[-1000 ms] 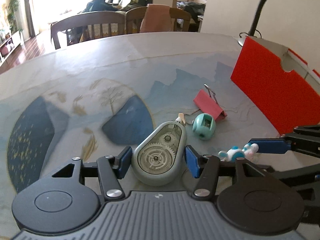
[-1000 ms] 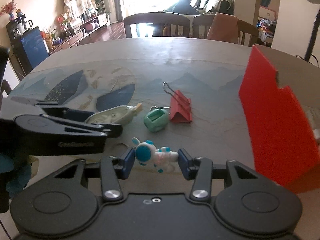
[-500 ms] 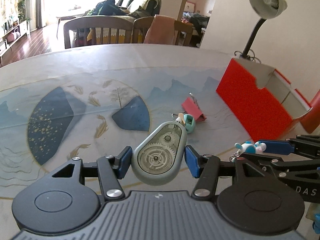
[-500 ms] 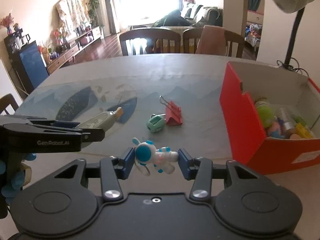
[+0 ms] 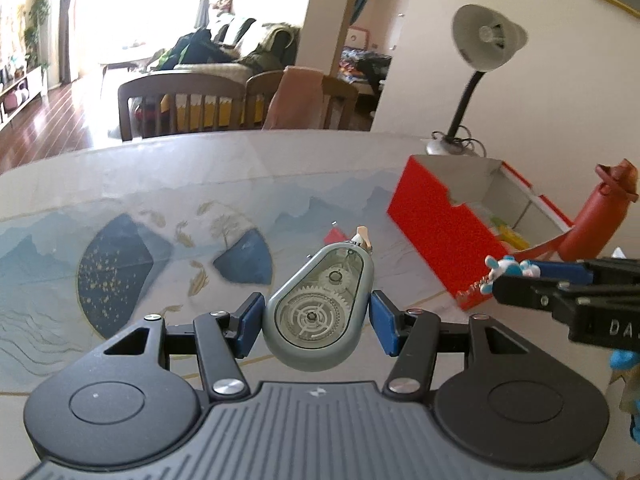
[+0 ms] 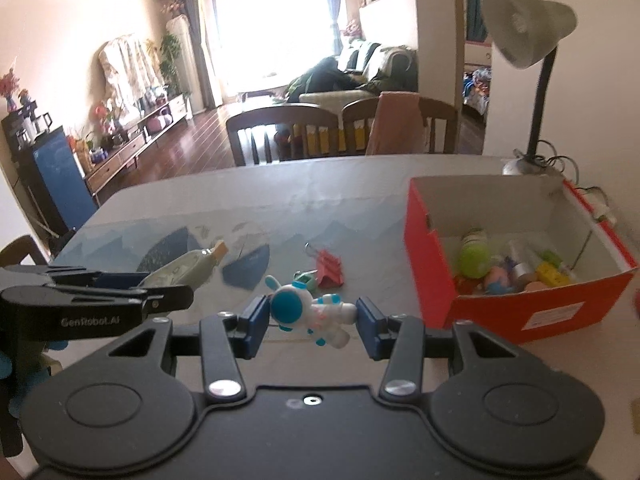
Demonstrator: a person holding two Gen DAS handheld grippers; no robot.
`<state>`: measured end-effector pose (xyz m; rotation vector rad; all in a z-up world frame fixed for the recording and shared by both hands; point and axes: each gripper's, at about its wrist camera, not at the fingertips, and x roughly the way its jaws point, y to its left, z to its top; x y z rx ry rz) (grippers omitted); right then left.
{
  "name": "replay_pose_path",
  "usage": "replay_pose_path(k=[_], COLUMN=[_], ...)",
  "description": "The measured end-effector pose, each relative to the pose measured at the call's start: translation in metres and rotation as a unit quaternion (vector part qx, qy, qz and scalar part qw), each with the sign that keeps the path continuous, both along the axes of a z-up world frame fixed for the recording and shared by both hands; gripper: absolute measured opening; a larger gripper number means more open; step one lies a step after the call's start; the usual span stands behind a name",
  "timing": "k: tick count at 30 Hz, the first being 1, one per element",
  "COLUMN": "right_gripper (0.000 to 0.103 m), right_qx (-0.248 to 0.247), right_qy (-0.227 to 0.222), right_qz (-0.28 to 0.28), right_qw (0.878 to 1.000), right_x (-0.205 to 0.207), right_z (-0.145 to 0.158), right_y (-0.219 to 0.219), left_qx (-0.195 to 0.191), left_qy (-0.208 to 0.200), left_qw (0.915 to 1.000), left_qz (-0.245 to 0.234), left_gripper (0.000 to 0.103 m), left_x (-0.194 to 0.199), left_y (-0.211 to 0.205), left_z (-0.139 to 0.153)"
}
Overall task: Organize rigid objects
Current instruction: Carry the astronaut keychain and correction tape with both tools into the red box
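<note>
My left gripper [image 5: 316, 322] is shut on a grey-green correction tape dispenser [image 5: 318, 312] with clear gears, held above the table. The same dispenser [image 6: 180, 274] shows at the left of the right wrist view. Between the blue pads of my right gripper [image 6: 310, 320], shut, hangs a white and blue astronaut figure [image 6: 312, 312], lifted off the table; the astronaut figure [image 5: 508, 270] also appears at the right of the left wrist view. Down on the table lie a red binder clip [image 6: 330, 270] and a small teal sharpener [image 6: 304, 282]. A red open box [image 6: 432, 264] holds several small items.
A grey desk lamp [image 6: 528, 36] stands behind the box. A red bottle-like thing [image 5: 596, 216] rises beside the box [image 5: 444, 232] in the left wrist view. Wooden chairs [image 6: 284, 132] line the table's far edge. The tablecloth [image 5: 120, 264] has blue painted shapes.
Both grippers have risen with their objects and drawn back; the table and the binder clip look smaller and farther. The red box's inside has come into view.
</note>
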<state>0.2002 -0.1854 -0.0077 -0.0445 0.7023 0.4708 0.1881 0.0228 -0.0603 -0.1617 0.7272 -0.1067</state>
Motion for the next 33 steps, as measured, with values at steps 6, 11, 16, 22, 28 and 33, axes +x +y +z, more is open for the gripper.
replay_pose_path(k=[6,11,16,22,28,33], right_gripper=[0.046,0.046,0.046,0.046,0.046,0.046], right_qx=[0.011,0.017,0.019,0.014,0.008,0.003], right_qy=[-0.012,-0.022,-0.028,-0.027,-0.025,-0.025], right_qz=[-0.016,-0.026,-0.036,-0.046,-0.055,-0.062], right_qw=[1.0,0.999,0.999,0.998,0.998,0.998], right_x=[0.002,0.012,0.03,0.052,0.079,0.104], right_z=[0.021,0.029,0.032,0.027,0.024,0.021], right_y=[-0.019,-0.04,-0.066,-0.098,-0.129,-0.153], left_qx=[0.007,0.01,0.013,0.012,0.015,0.018], left_qy=[-0.018,-0.033,-0.04,-0.038,-0.032,-0.021], left_qw=[0.9997,0.9989,0.9979,0.9971,0.9966,0.9964], left_qz=[-0.017,-0.033,-0.049,-0.064,-0.075,-0.08], left_gripper=[0.056,0.056,0.056,0.056,0.056,0.056], left_x=[-0.002,0.005,0.019,0.041,0.068,0.091], left_y=[-0.017,-0.037,-0.064,-0.098,-0.134,-0.164], left_z=[0.025,0.044,0.054,0.058,0.053,0.045])
